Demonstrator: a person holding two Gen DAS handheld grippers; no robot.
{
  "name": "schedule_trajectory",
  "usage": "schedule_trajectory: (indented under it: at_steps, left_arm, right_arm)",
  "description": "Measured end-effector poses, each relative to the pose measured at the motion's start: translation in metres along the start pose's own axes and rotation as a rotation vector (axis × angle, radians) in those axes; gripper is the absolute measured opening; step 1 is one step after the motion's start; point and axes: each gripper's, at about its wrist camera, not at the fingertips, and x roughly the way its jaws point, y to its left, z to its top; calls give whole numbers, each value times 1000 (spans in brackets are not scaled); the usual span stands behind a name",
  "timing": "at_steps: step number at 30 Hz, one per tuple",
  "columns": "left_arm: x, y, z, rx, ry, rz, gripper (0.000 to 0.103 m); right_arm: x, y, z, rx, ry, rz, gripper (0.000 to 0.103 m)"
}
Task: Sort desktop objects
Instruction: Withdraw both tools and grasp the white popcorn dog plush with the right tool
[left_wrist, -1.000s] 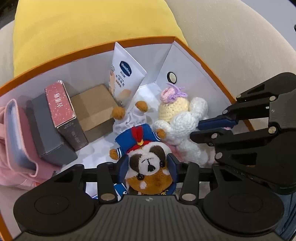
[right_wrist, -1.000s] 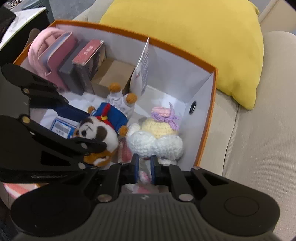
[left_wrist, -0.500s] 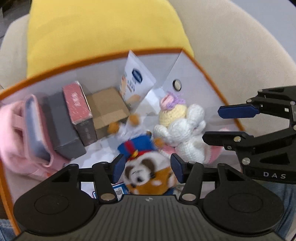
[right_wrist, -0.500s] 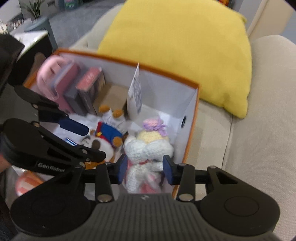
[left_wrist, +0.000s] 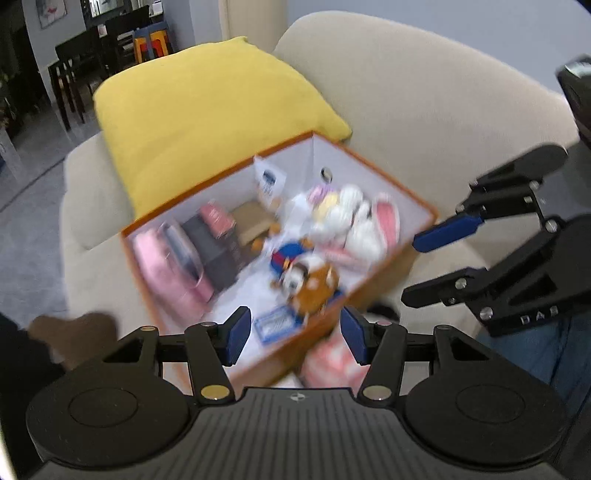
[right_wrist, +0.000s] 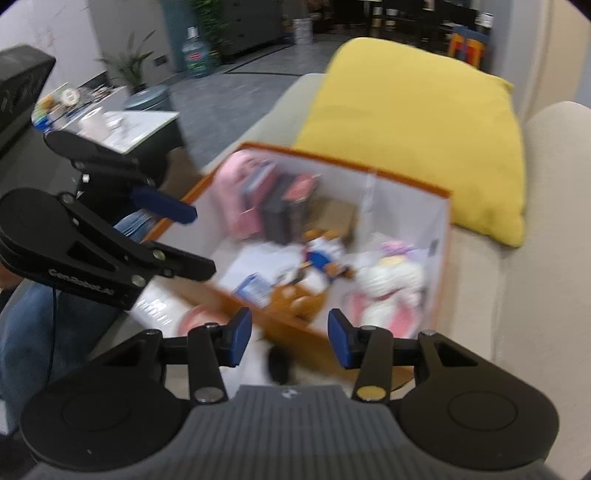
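Observation:
An orange-rimmed white box (left_wrist: 221, 176) (right_wrist: 441, 236) sits on a beige sofa. In it lie a brown-and-white plush dog in blue (left_wrist: 308, 275) (right_wrist: 299, 291), a white crochet bunny (left_wrist: 347, 218) (right_wrist: 388, 280), a pink pouch (left_wrist: 166, 258) (right_wrist: 240, 192), dark and red boxes (left_wrist: 218, 236) and a blue card (left_wrist: 275, 321). My left gripper (left_wrist: 295, 334) is open and empty, raised above the box's near edge. My right gripper (right_wrist: 288, 338) is open and empty, also above the near edge. Each gripper shows in the other's view, the right (left_wrist: 448, 230), the left (right_wrist: 166, 206).
A yellow cushion (left_wrist: 207, 110) (right_wrist: 413, 122) leans on the sofa back (left_wrist: 424, 103) behind the box. A pink-and-white item (left_wrist: 332, 363) lies just outside the box's near side. A low table with clutter (right_wrist: 110, 122) stands at the left. The person's jeans (right_wrist: 44, 325) are below.
Both grippers opened and let go of the plush dog and the bunny, then pulled back and up away from the box. The toys now lie in the box.

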Motion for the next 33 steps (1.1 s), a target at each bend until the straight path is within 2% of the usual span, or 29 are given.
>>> schedule_trajectory:
  at_steps: [5,7,10,13,17,19,25,30,33]
  left_arm:
    - [-30,0,-37,1,13,37,63]
    - [-27,1,-47,-19,30,67,59]
    - [-24,7,-61,-38,58,101,59]
    - [-20,14,-69,-58,87,120,59]
    - [-16,14,-72,-64,101,118,59]
    - [-16,11,-72,-68,93,103,59]
    - [-10,-2,-71,-72,90,53,58]
    - [-5,-17,-68,-50,100,18,57]
    - [-4,-26,-67,-32,106,8,57]
  right_arm:
    - [17,37,-10,-74,21,33,59]
    - [27,47,-11,-90,32,39,63]
    - [43,66,-12,-151,55,9,71]
    - [60,81,-11,-204,66,-37,74]
    - [79,90,-10,-216,81,-102,70]
    - [85,87,-12,-205,96,-111,56]
    - [59,59,-28,-109,118,-68,54]
    - [35,25,-64,10,210,-10,53]
    - [34,10,-87,72,274,-4,51]
